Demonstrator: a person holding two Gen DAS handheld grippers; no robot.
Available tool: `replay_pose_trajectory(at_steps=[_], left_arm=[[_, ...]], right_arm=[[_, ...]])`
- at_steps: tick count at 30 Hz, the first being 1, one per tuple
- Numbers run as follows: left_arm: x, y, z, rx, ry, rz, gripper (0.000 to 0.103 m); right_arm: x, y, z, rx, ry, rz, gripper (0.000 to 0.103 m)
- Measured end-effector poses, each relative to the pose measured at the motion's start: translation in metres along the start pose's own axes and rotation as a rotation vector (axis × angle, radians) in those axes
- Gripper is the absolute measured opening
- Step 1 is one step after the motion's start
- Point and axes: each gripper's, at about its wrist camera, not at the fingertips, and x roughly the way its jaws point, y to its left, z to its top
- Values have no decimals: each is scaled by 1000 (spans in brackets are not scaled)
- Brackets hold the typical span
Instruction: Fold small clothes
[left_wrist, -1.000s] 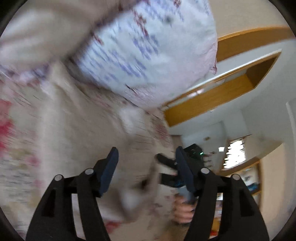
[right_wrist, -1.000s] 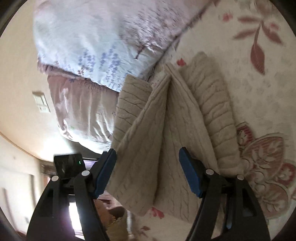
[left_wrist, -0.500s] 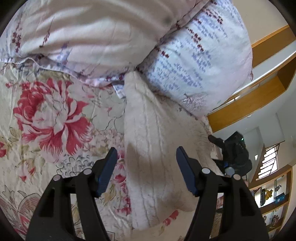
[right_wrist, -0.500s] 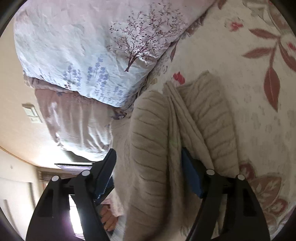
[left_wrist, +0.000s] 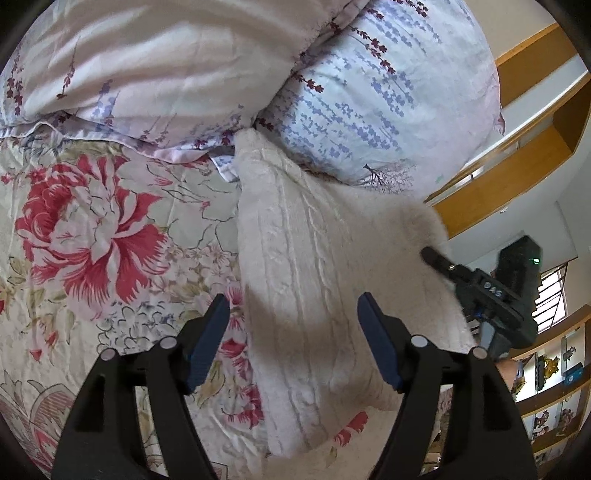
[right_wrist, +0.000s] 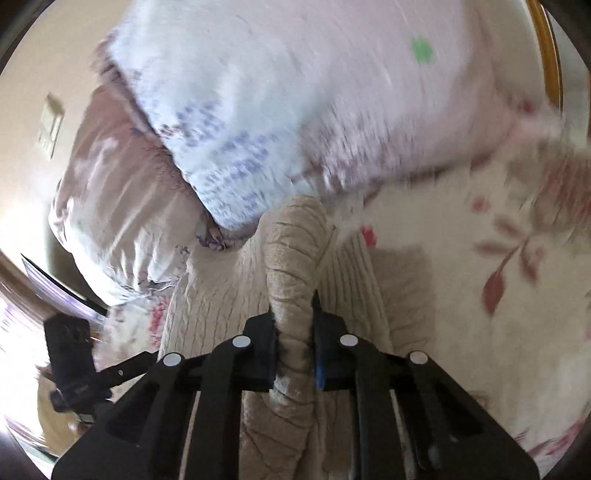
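- The cream knit sweater (left_wrist: 314, 280) lies on the floral bedspread (left_wrist: 92, 236), its far end tucked against the blue-patterned pillow (left_wrist: 388, 96) and the pale pink pillow (left_wrist: 155, 62).
- My left gripper (left_wrist: 291, 339) hangs spread wide above the near part of the knit, gripping nothing; bare bedspread lies open to its left, while the pillows close off the far side.
- My right gripper (right_wrist: 293, 332) is clenched on a raised, rolled fold of the sweater (right_wrist: 295, 266); the ribbed fabric bulges up between the blue pads (right_wrist: 318, 343).
- To the right of that fold the bedspread (right_wrist: 480, 295) is open, with a red leaf print; the pillow (right_wrist: 295, 92) sits close ahead.
- Half a second ago the right jaws stood wide apart around the knit; now they have closed on it and the fold is pulled upward.
- The left gripper has stayed open and hardly shifted over the sweater.
- The right wrist view is smeared by motion, so the pillow print and bedspread pattern are hard to read.
- The sweater's near edge is hidden under the right gripper's frame, and in the left wrist view its right edge is blurred where the other gripper reaches in.
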Motion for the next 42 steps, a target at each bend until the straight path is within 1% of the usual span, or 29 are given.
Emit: replay_pose_trajectory(at_steps=[2, 5, 9, 11, 13, 15, 16, 17, 18, 20, 22, 26, 30, 31, 33, 34, 35, 36, 37, 38, 39, 40, 42], left_arm=[[1, -2, -2, 2, 7, -7, 71], [4, -6, -5, 10, 21, -16, 71], [10, -11, -8, 25, 32, -24, 71], [13, -14, -10, 32, 37, -28, 71], [15, -15, -12, 34, 44, -29, 71], [16, -17, -14, 31, 55, -31, 71], [16, -18, -14, 29, 58, -35, 71], [14, -19, -15, 27, 59, -38, 71], [11, -19, -16, 27, 58, -41, 70], [6, -19, -17, 24, 58, -43, 70], [1, -19, -18, 17, 63, -57, 70], [-3, -21, -25, 10, 68, -72, 70], [-3, -23, -33, 13, 76, -70, 68], [-3, -23, -35, 12, 78, -67, 68], [-3, -23, -39, 8, 82, -63, 63], [-3, -23, -40, 7, 84, -60, 62], [-3, -23, -42, 6, 86, -57, 60], [-3, -23, -43, 3, 89, -54, 55], [-2, -23, -44, -1, 94, -56, 53], [-2, -23, -45, -5, 100, -58, 44], [0, -23, -46, -9, 111, -64, 34], [0, -23, -47, -10, 116, -66, 31], [-2, -24, -48, -5, 112, -67, 20]], right_arm=[[-10, 0, 1, -22, -26, -29, 15], [-22, -6, 5, -20, -55, -49, 15], [-29, -19, 7, 7, -57, -71, 15], [-22, -29, 6, 29, -41, -87, 15], [-2, -37, 3, 54, 19, -118, 15], [11, -47, 1, 88, 79, -139, 18], [9, -53, 0, 119, 77, -134, 23], [2, -57, -2, 143, 65, -125, 29], [-5, -60, -3, 162, 55, -119, 33], [-27, -64, -11, 194, 29, -92, 52], [-45, -65, -22, 202, 24, -58, 53], [-65, -63, -44, 224, 54, 30, 53], [-71, -54, -65, 199, 90, 30, 53], [-72, -51, -69, 194, 94, 35, 53], [-73, -48, -75, 180, 94, 33, 50], [-72, -46, -78, 164, 93, 29, 44], [-72, -44, -79, 155, 92, 26, 36], [-72, -44, -80, 147, 92, 23, 32], [-71, -43, -81, 134, 93, 23, 19], [-71, -42, -82, 126, 90, 18, 12], [-74, -39, -82, 112, 70, 7, 12], [-77, -37, -81, 100, 52, 2, 11], [-93, -27, -77, 57, -31, -5, 9]])
